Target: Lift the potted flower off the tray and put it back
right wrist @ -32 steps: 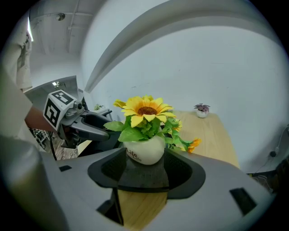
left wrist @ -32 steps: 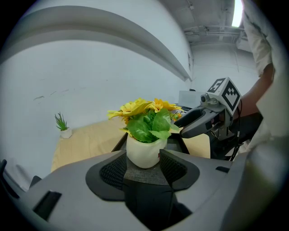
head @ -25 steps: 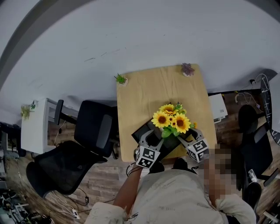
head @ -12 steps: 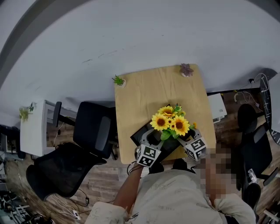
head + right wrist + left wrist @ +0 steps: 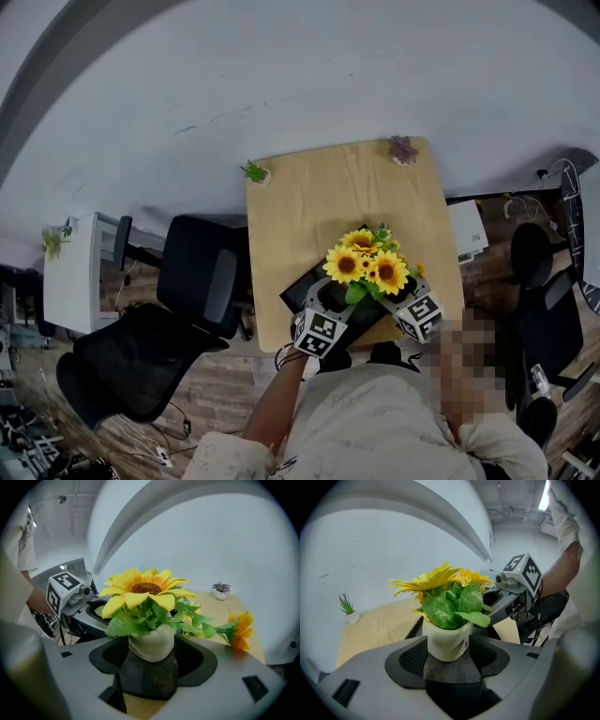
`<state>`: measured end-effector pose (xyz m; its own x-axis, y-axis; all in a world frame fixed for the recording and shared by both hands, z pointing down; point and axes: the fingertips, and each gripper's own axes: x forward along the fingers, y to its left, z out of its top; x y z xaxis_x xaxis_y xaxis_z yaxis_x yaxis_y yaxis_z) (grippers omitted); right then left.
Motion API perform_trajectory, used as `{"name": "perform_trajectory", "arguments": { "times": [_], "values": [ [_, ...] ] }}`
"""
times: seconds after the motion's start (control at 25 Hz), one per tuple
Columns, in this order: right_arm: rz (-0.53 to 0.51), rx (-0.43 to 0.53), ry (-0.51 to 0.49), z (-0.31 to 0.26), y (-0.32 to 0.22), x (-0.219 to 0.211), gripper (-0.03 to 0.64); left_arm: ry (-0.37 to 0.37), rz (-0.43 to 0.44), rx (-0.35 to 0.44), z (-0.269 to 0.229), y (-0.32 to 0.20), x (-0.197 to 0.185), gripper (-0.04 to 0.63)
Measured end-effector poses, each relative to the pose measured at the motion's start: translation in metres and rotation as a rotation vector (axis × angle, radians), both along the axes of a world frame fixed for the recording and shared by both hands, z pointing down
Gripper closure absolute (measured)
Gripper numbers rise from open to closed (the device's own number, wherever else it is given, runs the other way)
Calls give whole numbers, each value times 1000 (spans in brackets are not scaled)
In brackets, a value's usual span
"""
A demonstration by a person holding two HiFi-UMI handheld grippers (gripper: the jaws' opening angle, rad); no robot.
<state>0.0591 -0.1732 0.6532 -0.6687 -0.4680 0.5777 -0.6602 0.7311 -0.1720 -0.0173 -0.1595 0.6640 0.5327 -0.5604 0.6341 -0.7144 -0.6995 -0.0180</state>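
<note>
The potted flower [image 5: 367, 262], yellow sunflowers in a white pot [image 5: 447, 641], stands upright on the black tray [image 5: 298, 292] near the wooden table's front edge. My left gripper [image 5: 330, 300] reaches in from the left and my right gripper [image 5: 399, 300] from the right. The pot sits between the jaws of both. The left gripper [image 5: 449, 652] is opening, its pads close beside the pot's sides. The right gripper [image 5: 152, 654] is opening too, with a clear gap on either side of the pot [image 5: 152, 644]. The leaves hide the pot's rim.
On the wooden table [image 5: 319, 202], a small green plant [image 5: 257, 172] stands at the back left corner and a small purple plant [image 5: 403, 148] at the back right. Black office chairs [image 5: 192, 277] stand left of the table, and a white side table [image 5: 70, 277] farther left.
</note>
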Motion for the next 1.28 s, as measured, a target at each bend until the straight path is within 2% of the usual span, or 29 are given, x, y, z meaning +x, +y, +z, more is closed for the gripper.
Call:
{"name": "perform_trajectory", "arguments": {
  "times": [0.16, 0.32, 0.52, 1.28],
  "values": [
    [-16, -12, -6, 1, -1, -2, 316, 18, -2, -5, 0, -5, 0, 336],
    [-46, -34, 7, 7, 2, -5, 316, 30, 43, -21, 2, -6, 4, 336],
    [-48, -13, 37, 9, 0, -6, 316, 31, 66, -25, 3, -8, 4, 336],
    [-21, 14, 42, 7, -1, -6, 334, 30, 35, -6, 1, -9, 3, 337]
  ]
}}
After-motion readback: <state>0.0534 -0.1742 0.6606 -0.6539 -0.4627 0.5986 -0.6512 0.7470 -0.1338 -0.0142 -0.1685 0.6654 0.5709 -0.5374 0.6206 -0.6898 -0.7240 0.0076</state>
